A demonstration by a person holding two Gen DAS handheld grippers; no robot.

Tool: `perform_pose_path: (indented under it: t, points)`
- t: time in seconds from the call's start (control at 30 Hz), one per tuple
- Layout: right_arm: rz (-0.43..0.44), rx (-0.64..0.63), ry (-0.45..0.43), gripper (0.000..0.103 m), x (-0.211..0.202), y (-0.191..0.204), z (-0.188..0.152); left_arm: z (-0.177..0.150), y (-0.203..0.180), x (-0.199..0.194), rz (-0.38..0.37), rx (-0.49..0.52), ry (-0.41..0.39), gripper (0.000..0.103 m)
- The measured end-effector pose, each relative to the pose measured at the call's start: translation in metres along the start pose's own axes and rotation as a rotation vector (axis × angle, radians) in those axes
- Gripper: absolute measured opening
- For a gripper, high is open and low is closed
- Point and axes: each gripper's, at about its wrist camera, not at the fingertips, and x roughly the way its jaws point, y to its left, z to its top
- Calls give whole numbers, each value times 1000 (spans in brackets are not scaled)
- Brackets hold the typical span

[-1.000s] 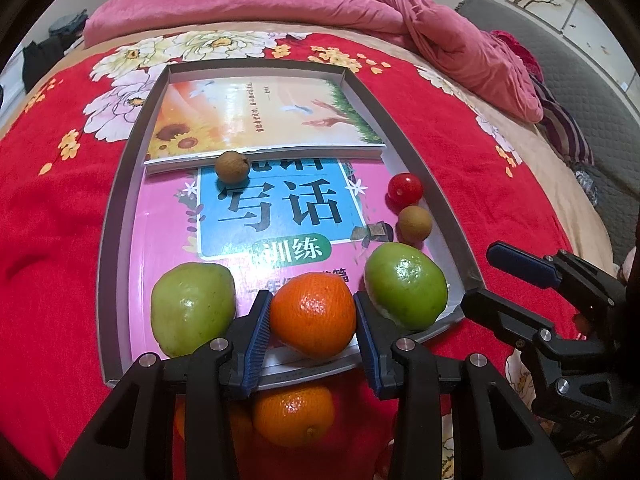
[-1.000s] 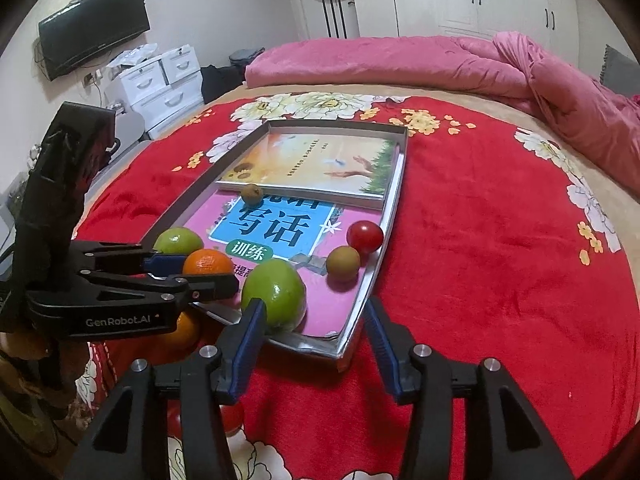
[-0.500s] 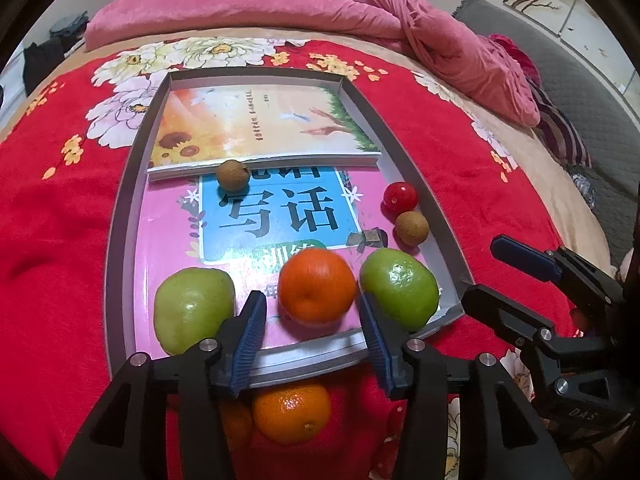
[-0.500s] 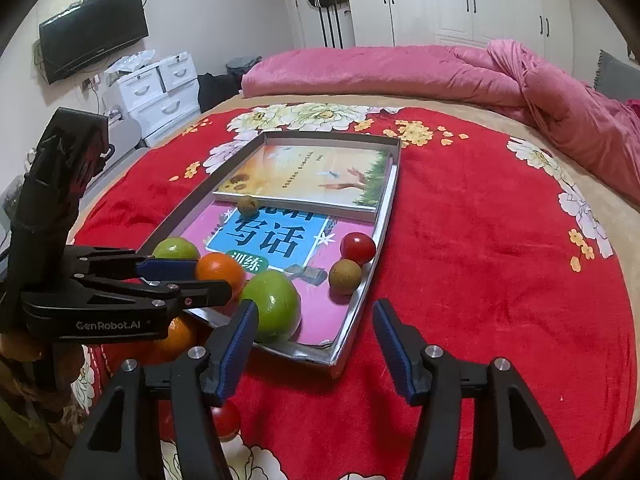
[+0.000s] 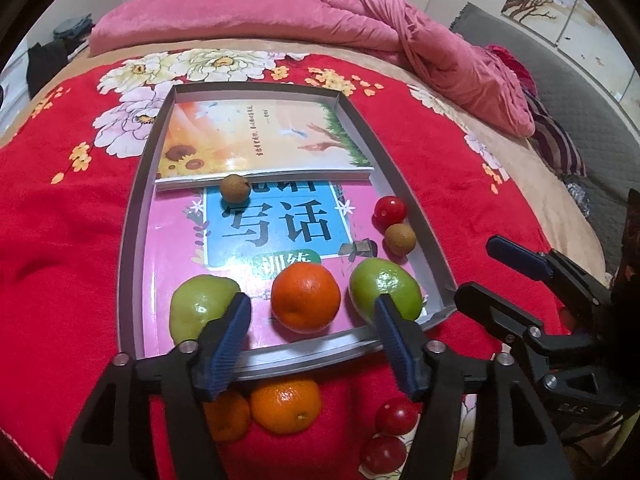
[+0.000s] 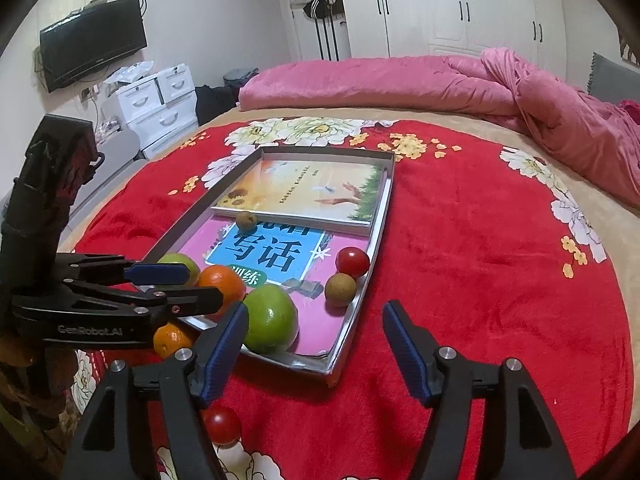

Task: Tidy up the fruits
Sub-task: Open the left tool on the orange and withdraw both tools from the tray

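Observation:
A grey tray (image 5: 130, 216) lined with two books lies on the red bed. In it sit a green fruit (image 5: 198, 308), an orange (image 5: 306, 296), another green fruit (image 5: 384, 290), a red tomato (image 5: 390, 210) and two brown longans (image 5: 400, 239) (image 5: 235, 188). My left gripper (image 5: 312, 340) is open and empty, just behind the tray's near rim. Two oranges (image 5: 286, 406) and two tomatoes (image 5: 396, 416) lie on the blanket below it. My right gripper (image 6: 314, 344) is open and empty near the tray's corner (image 6: 332, 368).
A crumpled pink quilt (image 5: 400, 32) lies along the far side of the bed. A white drawer unit (image 6: 156, 108) and a wall television (image 6: 92, 52) stand to the left in the right wrist view. One tomato (image 6: 222, 424) lies on the blanket by the right gripper.
My left gripper let go of the orange in the tray, opened wider and drew back and up. My right gripper also rose and drew back a little.

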Motion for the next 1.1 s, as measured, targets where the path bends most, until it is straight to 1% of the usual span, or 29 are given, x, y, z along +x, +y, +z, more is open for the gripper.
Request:
perform_pose_path:
  t: [0.13, 0.2, 0.3, 0.67, 0.77, 0.8, 1.1]
  points:
    - [-2, 7, -11, 70, -2, -1, 1, 0, -2, -5, -4, 2, -6, 69]
    - [5, 11, -25, 71, -4, -2, 2, 0, -2, -7, -3, 3, -7, 73]
    - [5, 11, -38, 76, -6, -1, 3, -1, -2, -11, 1, 9, -13, 73]
    - [0, 22, -74, 83, -13, -3, 6, -2, -1, -23, 16, 10, -27, 73]
    - [-2, 25, -80, 84, -14, -4, 6, -1, 0, -25, 18, 8, -27, 75]
    - [-3, 26, -82, 84, -14, -4, 6, -2, 1, -26, 19, 5, -27, 80]
    - [13, 29, -116, 85, -23, -4, 7, -2, 10, -39, 5, -16, -48, 80]
